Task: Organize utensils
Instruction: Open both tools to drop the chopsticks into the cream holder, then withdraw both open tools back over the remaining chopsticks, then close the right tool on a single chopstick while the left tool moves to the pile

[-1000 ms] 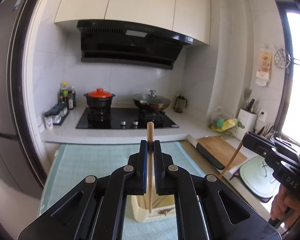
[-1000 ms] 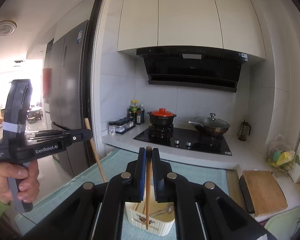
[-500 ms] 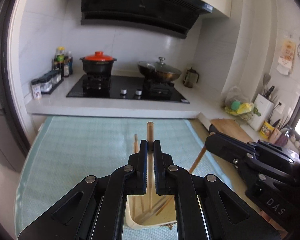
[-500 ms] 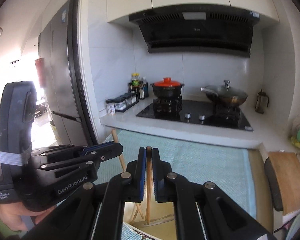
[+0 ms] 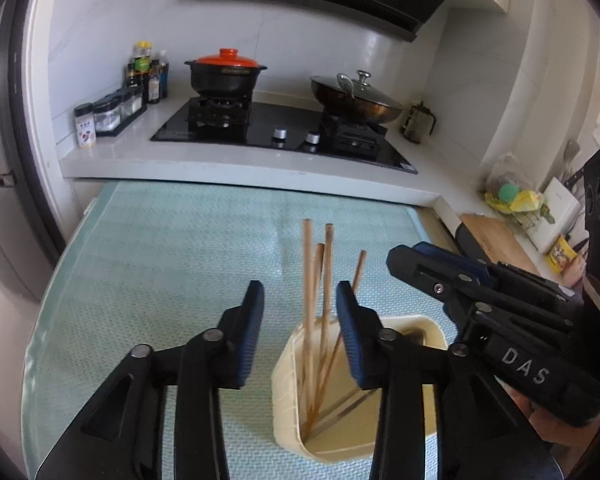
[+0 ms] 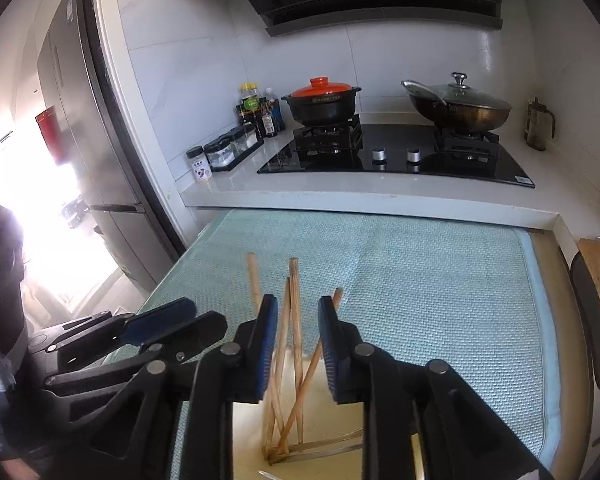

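Green mat (image 5: 160, 280); chopsticks (image 5: 314, 280) in holder (image 5: 288, 372), loose between parted fingers (image 5: 252, 320).

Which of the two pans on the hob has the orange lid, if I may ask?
The black pot on the left burner; the wok on the right burner has a glass lid instead.

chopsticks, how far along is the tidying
Done: four wooden chopsticks stand in the cream plastic holder on the green mat. In hand: nothing; the left gripper and right gripper have just been opening, pads clear. Left: nothing loose is visible.
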The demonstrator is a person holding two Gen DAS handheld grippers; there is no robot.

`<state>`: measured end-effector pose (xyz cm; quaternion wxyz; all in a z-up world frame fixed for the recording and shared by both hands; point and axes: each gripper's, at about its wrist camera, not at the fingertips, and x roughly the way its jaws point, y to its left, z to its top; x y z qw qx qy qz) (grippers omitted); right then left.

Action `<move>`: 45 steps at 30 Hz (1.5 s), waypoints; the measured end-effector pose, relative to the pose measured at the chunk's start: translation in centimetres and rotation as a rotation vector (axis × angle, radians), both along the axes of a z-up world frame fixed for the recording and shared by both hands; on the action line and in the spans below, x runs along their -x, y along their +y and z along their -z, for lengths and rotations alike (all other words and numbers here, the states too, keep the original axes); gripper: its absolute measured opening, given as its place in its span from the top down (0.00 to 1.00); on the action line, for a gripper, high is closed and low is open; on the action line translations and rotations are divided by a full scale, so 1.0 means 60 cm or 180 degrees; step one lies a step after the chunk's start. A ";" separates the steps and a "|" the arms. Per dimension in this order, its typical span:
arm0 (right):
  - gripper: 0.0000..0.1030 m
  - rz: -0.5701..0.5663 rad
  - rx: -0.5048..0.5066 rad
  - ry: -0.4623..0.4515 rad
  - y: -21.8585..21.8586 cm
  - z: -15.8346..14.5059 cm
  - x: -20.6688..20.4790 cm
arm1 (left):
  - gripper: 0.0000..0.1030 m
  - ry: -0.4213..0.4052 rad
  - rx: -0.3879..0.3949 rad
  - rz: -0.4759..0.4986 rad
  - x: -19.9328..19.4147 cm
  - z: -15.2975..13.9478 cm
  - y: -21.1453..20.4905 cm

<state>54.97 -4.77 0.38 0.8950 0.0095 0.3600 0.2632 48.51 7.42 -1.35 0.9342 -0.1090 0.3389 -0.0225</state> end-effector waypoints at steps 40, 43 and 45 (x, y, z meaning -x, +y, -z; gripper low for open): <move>0.49 0.0135 0.0497 0.0005 -0.086 0.236 0.621 | 0.15 0.0571 -0.0279 -0.0273 0.554 0.259 0.022; 0.56 0.0063 0.0492 0.0083 -0.073 0.244 0.613 | 0.15 0.0599 -0.0251 -0.0302 0.547 0.265 0.026; 0.61 0.0026 0.0475 0.0112 -0.064 0.246 0.606 | 0.15 0.0622 -0.0223 -0.0305 0.544 0.270 0.029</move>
